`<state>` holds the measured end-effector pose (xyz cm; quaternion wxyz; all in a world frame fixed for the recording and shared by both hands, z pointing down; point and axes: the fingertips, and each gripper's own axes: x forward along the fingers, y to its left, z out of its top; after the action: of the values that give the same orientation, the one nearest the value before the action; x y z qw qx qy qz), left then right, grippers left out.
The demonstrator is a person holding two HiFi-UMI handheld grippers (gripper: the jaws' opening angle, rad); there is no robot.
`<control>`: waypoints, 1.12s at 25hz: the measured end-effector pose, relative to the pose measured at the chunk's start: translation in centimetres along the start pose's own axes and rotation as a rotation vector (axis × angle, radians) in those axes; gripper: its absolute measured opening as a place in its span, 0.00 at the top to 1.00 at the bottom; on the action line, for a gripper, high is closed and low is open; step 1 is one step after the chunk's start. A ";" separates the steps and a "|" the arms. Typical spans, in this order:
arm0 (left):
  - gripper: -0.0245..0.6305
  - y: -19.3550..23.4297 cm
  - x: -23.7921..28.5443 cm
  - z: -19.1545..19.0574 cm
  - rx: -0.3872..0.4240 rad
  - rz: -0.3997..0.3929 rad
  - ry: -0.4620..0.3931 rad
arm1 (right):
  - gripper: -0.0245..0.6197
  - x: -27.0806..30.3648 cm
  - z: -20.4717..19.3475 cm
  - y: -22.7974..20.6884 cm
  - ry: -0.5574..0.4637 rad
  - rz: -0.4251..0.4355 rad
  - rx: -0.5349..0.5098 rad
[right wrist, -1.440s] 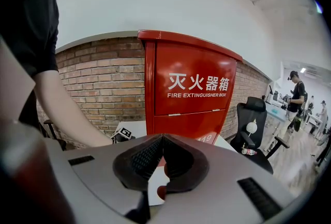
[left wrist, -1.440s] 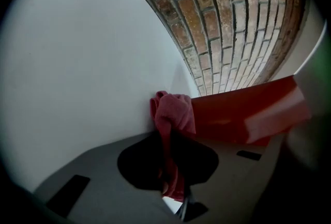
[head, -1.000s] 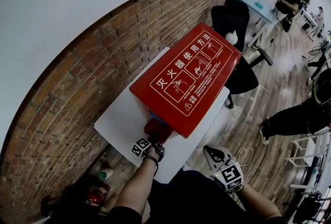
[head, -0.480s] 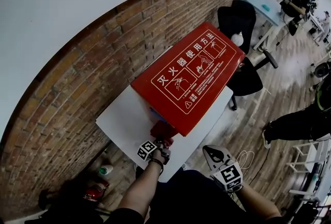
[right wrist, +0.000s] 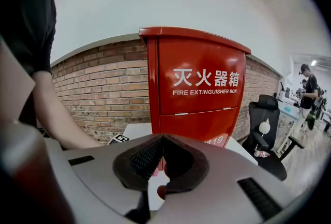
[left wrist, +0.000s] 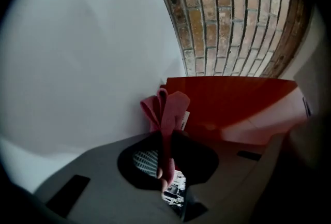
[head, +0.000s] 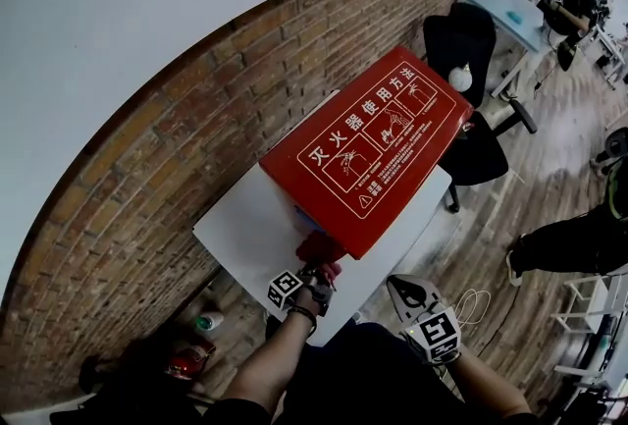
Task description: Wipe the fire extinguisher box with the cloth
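Observation:
The red fire extinguisher box (head: 378,150) stands on a white table (head: 245,232), with its printed top facing me in the head view. My left gripper (head: 316,268) is shut on a red cloth (head: 321,248), which is bunched against the box's near lower end. In the left gripper view the cloth (left wrist: 166,109) sticks up from the closed left gripper (left wrist: 164,135), right beside the box (left wrist: 232,101). My right gripper (head: 401,285) hangs shut and empty near my body, off the table. From the right gripper (right wrist: 163,138) the box front (right wrist: 199,83) is seen upright.
A brick wall (head: 167,138) runs along the table's far side. A black office chair (head: 466,40) stands beyond the box, with desks and people farther right. Bottles (head: 201,323) lie on the wooden floor under the table's left end.
The left gripper and cloth have crept slightly right along the box's near end. The right gripper has stayed where it was.

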<state>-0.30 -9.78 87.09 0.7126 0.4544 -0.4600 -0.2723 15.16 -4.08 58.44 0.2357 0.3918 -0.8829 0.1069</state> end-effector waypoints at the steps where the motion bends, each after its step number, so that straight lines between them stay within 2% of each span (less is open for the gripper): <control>1: 0.88 -0.4 -0.1 -0.1 -0.012 -0.012 0.005 | 0.93 0.2 0.1 0.1 -0.004 0.002 0.003; 13: 0.88 -4.3 -1.6 -1.9 -0.144 -0.156 0.038 | 0.93 1.5 0.9 0.7 -0.011 0.010 0.000; 28: 0.88 -8.2 -3.2 -2.8 -0.187 -0.242 0.090 | 0.93 2.1 0.8 0.6 -0.003 0.000 -0.003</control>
<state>1.06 -9.70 77.93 0.7337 0.4496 -0.3423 -0.3772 13.21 -5.29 58.81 0.2350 0.3917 -0.8834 0.1049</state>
